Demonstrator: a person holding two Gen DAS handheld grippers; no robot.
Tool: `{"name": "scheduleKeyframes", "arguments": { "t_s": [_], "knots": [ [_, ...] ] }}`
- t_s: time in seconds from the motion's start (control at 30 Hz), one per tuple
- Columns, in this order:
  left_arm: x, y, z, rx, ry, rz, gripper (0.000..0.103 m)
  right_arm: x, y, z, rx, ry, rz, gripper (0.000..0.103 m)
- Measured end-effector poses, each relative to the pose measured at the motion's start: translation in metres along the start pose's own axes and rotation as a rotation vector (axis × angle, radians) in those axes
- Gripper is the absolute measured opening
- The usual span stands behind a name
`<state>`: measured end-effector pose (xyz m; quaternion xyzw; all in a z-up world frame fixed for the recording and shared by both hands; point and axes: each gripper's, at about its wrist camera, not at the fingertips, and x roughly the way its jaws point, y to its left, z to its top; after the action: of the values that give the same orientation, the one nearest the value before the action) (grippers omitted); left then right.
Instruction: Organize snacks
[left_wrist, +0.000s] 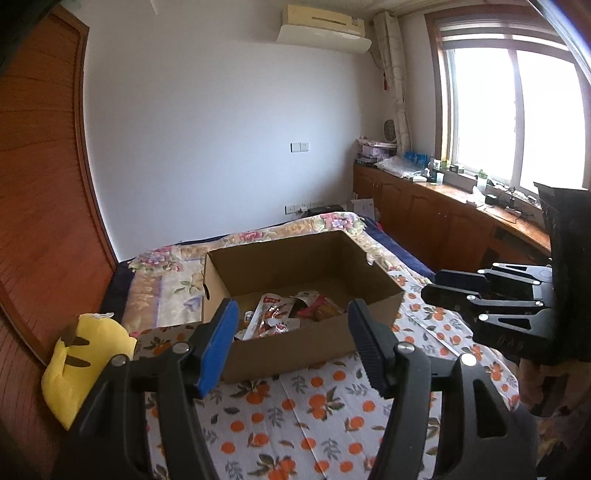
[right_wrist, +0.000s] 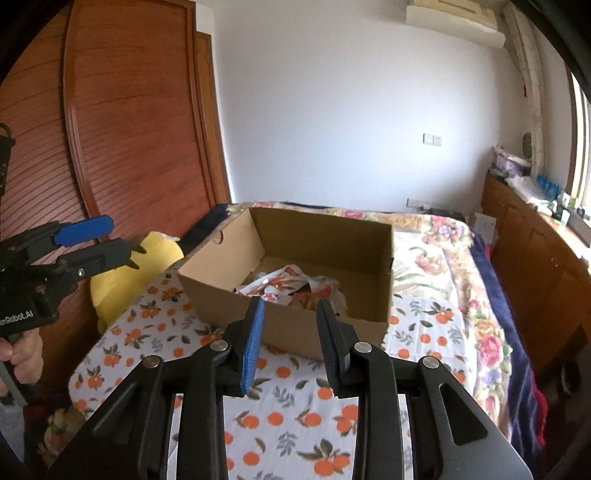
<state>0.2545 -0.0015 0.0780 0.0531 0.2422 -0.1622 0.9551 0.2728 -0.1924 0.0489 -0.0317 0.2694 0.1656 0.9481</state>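
Left wrist view: left gripper (left_wrist: 293, 345) bottom centre, jaws wide apart, nothing between them. Cardboard box (left_wrist: 295, 347) mid-frame on the orange-print cloth (left_wrist: 295, 424), snack packets (left_wrist: 284, 314) inside. Right gripper (left_wrist: 439, 286) at right edge, empty.

Right wrist view: right gripper (right_wrist: 290, 345) bottom centre, jaws narrowly apart, holding nothing. Box centre, packets inside. Yellow plush (right_wrist: 122, 284) at left.

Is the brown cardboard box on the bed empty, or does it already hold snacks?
Not empty. The brown cardboard box is open-topped, and red-and-white snack packets lie heaped on its floor at the near end.
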Motion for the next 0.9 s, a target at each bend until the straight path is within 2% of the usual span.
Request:
{"name": "scheduleKeyframes", "arguments": {
  "t_s": [0.07,0.17,0.23,0.3,0.4,0.53,0.63,0.73,0.9],
  "knots": [
    [-0.011,-0.004,-0.005,-0.011,-0.014,0.002,0.069,-0.016,0.004,-0.004,0.002,-0.020,-0.008,0.033],
    [-0.025,-0.009,-0.013,-0.016,-0.030,0.013,0.070,-0.036,0.009,-0.011,0.003,-0.043,-0.017,0.042],
    [-0.032,-0.014,-0.019,-0.016,-0.031,0.023,0.070,-0.047,0.012,-0.017,-0.001,-0.057,-0.031,0.056],
    [-0.039,-0.018,-0.024,-0.019,-0.032,0.031,0.071,-0.059,0.015,-0.025,0.003,-0.073,-0.043,0.060],
    [-0.052,-0.027,-0.033,-0.018,-0.044,0.041,0.072,-0.072,0.017,-0.036,0.013,-0.086,-0.062,0.074],
    [-0.072,-0.039,-0.046,-0.009,-0.047,0.058,0.088,-0.087,0.020,-0.048,0.028,-0.102,-0.061,0.090],
    [-0.087,-0.050,-0.053,0.004,-0.074,0.083,0.098,-0.097,0.021,-0.054,0.030,-0.114,-0.062,0.094],
    [-0.104,-0.055,-0.060,-0.006,-0.097,0.080,0.102,-0.105,0.024,-0.058,0.032,-0.123,-0.058,0.103],
    [-0.125,-0.063,-0.067,-0.010,-0.117,0.091,0.103,-0.117,0.028,-0.068,0.026,-0.126,-0.062,0.103]
  ]
}}
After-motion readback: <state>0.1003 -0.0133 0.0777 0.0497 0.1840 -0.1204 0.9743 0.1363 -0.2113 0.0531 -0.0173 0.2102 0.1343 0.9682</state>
